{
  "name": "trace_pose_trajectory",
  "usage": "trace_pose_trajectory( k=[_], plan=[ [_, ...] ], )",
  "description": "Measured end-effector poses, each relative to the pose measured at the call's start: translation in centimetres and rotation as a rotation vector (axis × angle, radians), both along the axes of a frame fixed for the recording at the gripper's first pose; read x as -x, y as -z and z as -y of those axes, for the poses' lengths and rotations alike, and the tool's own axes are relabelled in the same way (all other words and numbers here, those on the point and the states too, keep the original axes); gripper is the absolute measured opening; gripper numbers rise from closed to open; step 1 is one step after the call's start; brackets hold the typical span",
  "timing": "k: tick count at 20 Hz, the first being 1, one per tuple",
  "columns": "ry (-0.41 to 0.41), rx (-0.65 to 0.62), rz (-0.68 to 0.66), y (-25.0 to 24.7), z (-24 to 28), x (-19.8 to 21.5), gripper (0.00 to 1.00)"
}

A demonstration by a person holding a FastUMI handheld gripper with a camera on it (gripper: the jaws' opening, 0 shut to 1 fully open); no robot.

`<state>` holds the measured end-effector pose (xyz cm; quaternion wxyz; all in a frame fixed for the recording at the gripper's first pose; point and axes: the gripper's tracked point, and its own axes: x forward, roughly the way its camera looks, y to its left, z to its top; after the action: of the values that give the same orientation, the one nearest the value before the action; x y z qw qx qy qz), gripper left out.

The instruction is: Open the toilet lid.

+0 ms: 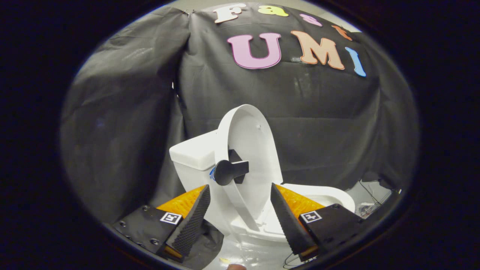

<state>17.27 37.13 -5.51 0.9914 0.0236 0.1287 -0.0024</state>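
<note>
A white toilet (258, 221) stands just beyond my fingers, seen from its side. Its lid (247, 150) is raised upright and leans back against the white tank (193, 153). A black handle (228, 170) is clamped on the lid's edge and sticks out toward me. My gripper (240, 189) is open, and the lid's lower edge shows in the gap between the fingertips without touching either finger. The handle sits a little above and ahead of the tips. The seat and bowl rim (322, 193) extend to the right behind the right finger (287, 219).
Black cloth hangs close behind and to both sides of the toilet. The floor (369, 195) to the right of the bowl is pale, with thin cables (371, 204) lying on it. A shiny pale floor patch (247, 251) lies below the fingers.
</note>
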Motion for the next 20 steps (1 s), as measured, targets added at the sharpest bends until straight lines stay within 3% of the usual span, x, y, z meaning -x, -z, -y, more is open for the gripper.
trace_pose_trajectory(
  k=[8, 12, 20],
  plan=[
    [-0.056, 0.114, -0.153, 3.7, 3.8, 4.4, 0.99],
    [-0.075, 0.079, -0.139, 4.1, 5.7, 5.7, 0.99],
    [-0.022, 0.120, -0.146, 5.0, 12.6, 7.7, 0.99]
  ],
)
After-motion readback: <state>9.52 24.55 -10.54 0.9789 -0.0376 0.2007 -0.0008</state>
